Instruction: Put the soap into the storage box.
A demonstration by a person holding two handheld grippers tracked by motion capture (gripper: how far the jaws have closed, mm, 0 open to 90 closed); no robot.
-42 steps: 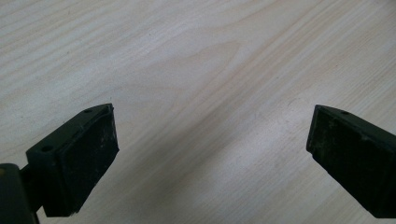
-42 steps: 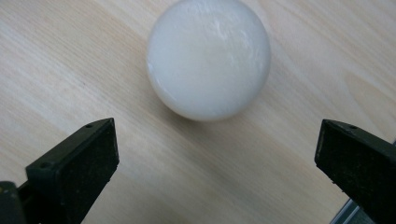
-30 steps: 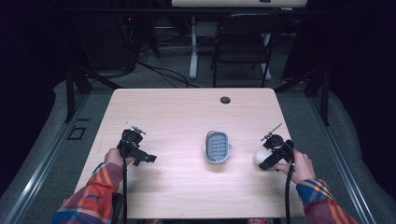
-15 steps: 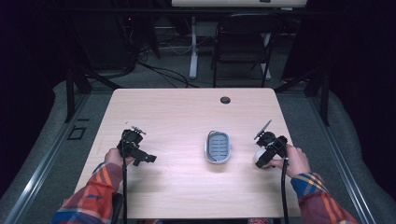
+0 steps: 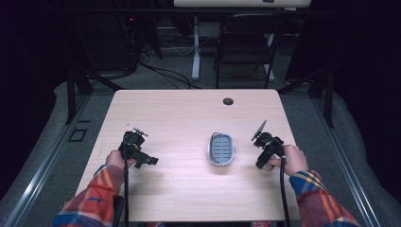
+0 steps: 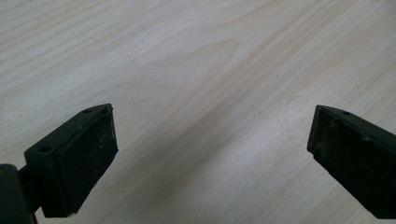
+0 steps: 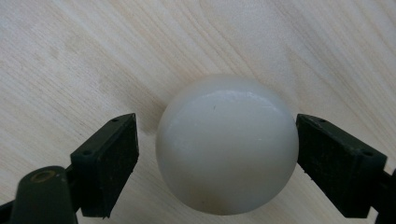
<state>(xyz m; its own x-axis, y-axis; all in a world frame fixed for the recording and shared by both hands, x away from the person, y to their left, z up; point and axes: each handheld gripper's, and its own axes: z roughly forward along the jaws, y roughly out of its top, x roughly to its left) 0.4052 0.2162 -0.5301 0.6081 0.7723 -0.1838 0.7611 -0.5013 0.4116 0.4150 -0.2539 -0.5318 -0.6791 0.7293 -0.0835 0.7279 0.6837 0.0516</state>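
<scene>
Bracketing a white ball with my right gripper, left one idle.

Left gripper, lower left of the high view, jaws wide over bare table. Tray at centre. Right gripper brackets the ball: right jaw touching or nearly, left just apart. It looks smooth, hard, light and slippery; I'd pinch across its widest girth.

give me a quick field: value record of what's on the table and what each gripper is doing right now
table: light wood, small dark round cap near the far edge
tray: grey slotted dish, centre-right
ball: white, between the right gripper's jaws
right gripper: jaws around the ball; left jaw clearly apart from it
left gripper: open over bare wood
</scene>
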